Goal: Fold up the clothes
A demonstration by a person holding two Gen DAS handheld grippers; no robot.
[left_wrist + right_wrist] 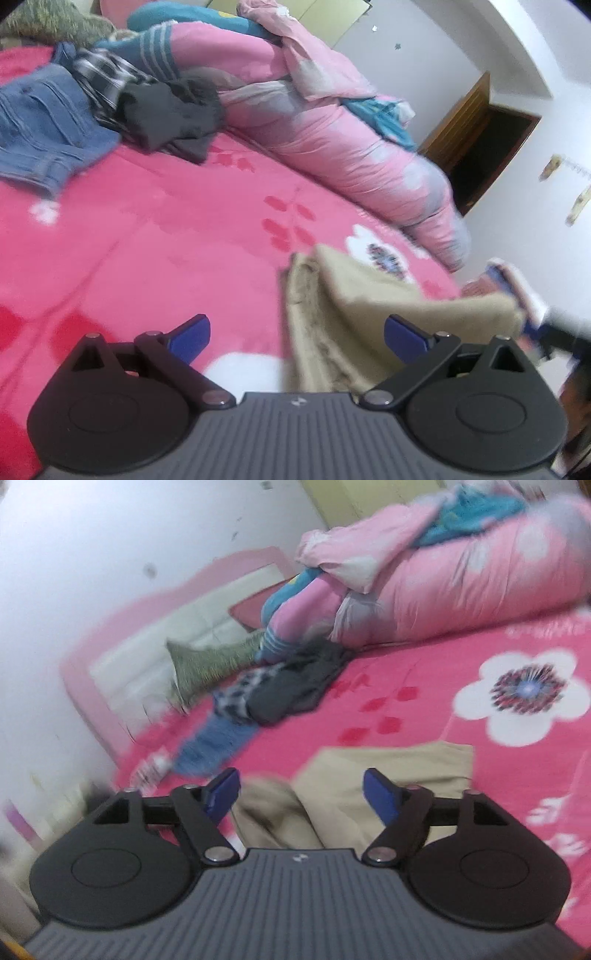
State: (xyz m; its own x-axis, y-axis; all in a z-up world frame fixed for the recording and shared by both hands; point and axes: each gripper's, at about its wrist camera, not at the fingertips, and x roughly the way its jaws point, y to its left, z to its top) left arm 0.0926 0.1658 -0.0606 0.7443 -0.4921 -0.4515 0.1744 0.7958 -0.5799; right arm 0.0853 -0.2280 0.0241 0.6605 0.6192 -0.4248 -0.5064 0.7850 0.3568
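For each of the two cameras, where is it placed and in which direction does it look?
Left wrist: on the left gripper, jaws open, looking across the pink bed to the jeans and quilt; the right gripper shows blurred at the right edge.
Right wrist: on the right gripper, jaws open, looking toward the headboard.
Both share the beige garment, the quilt and the clothes pile.

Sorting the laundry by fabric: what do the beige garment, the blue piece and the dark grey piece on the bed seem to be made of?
Beige garment: looks like a soft, matte woven cotton, smooth with gentle folds, though blur leaves that open. Blue piece: apparently denim, with faded blue tone and stitched seams. Dark grey piece: a limp, matte cloth, possibly knit; it crumples loosely.
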